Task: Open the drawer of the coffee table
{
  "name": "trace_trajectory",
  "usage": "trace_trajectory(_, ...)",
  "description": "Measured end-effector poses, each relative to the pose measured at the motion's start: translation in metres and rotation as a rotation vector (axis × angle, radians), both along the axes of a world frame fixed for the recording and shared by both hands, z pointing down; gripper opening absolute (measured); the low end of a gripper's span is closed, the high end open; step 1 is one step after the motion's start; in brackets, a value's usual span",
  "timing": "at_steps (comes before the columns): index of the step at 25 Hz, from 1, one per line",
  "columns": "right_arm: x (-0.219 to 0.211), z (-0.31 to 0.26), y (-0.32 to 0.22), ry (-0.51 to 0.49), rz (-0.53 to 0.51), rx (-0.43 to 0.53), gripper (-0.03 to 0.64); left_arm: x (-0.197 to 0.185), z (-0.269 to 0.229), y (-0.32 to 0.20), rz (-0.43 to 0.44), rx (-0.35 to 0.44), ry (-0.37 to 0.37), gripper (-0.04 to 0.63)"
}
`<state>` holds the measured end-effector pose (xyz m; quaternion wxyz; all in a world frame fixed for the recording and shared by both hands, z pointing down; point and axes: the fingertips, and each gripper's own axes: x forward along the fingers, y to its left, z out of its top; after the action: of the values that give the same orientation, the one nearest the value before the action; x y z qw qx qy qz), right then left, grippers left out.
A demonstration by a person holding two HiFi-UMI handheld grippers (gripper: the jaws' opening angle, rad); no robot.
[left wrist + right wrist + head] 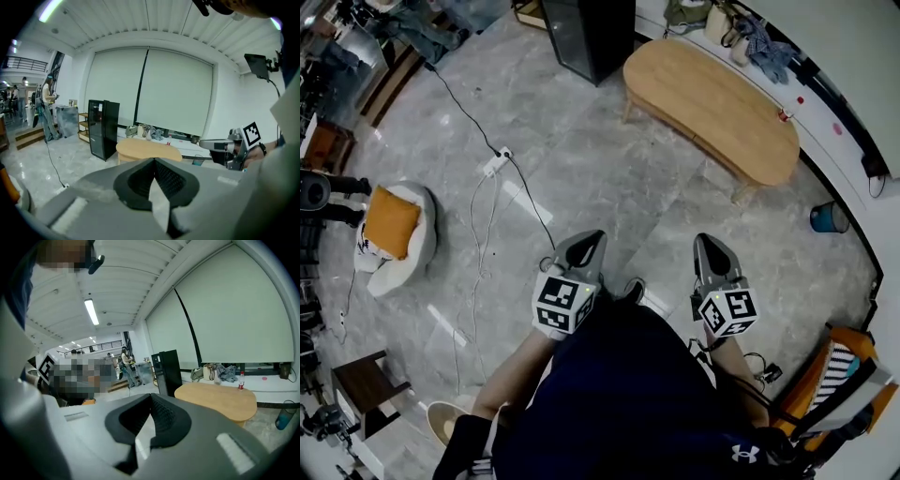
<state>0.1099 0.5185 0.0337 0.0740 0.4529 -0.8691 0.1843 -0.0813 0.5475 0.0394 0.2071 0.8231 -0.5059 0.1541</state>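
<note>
Carried low and side by side at the waist: left gripper (592, 240) and right gripper (709, 246), both clenched on nothing, probably a walking posture. Coffee table (712, 108) well ahead across the floor (581, 159), out of reach. Drawer front not visible; approach needed first.

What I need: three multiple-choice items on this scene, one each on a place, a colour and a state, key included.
1. Relative to the left gripper and right gripper, the wooden coffee table stands: A) behind B) ahead, untouched C) between them.
2. The cushion on the white floor seat is: A) green B) purple C) orange.
3. Both grippers are: A) shut, empty B) wide open C) shut on a drawer handle.
Key: B, the head view shows it well beyond the jaw tips; C, its cover is orange; A, each gripper view shows jaws together, nothing between.
</note>
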Motion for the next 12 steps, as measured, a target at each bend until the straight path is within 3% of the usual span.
trace_trajectory(12,0.013,-0.015,-0.062,0.034,0.052,0.058,0.002,-0.011,-0.032,-0.092,-0.02,0.16,-0.019,0.002)
